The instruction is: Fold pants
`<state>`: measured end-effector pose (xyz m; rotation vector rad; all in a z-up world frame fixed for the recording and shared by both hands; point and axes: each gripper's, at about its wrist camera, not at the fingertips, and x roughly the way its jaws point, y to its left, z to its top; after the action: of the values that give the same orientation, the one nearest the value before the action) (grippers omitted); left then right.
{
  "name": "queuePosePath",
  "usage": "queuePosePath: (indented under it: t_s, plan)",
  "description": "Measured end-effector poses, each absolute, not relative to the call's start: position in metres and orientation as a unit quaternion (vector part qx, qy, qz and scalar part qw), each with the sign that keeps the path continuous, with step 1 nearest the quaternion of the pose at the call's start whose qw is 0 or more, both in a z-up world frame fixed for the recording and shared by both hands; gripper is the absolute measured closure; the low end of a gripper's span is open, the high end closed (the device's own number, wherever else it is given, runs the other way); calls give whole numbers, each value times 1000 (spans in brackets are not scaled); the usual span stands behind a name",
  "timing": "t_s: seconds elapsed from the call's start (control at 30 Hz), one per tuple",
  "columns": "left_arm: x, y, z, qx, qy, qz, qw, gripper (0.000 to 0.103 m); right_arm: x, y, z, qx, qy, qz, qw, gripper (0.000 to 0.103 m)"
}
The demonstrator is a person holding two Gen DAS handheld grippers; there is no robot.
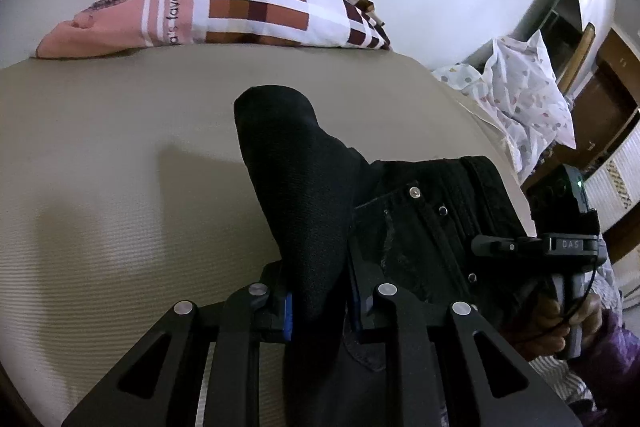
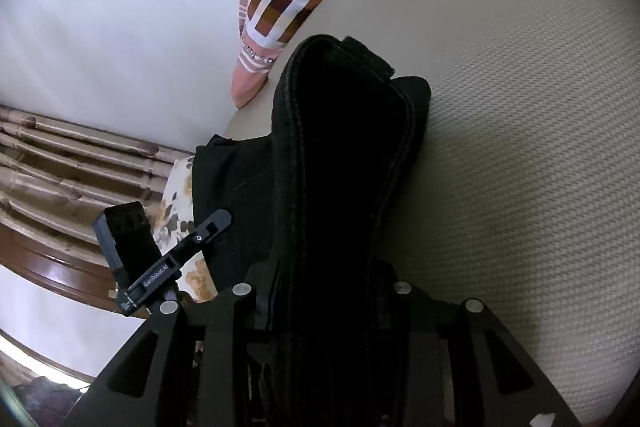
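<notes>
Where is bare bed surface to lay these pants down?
Free: beige mattress between the checked pillow and the black pants, left of the left gripper. Crowded: right edge, by the right gripper and dotted cloth.

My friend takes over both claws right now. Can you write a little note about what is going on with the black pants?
Left claw: shut on a fold of the black pants.
Right claw: shut on the thick seamed edge of the pants.
Pants: bunched and partly lifted over the beige mattress, with the patterned pillow behind.
Done: both ends gripped.
Left: lay them flat and fold them.
</notes>
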<state>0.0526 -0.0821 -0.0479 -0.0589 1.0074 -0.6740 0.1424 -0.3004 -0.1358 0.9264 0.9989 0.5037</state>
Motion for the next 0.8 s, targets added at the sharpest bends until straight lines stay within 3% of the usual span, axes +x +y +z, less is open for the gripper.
queuePosePath:
  t_s: [0.8]
  plan:
    - [67,-18,-30,-55,455,-283,842,82,170,-239,-123,413,465,259,739,73]
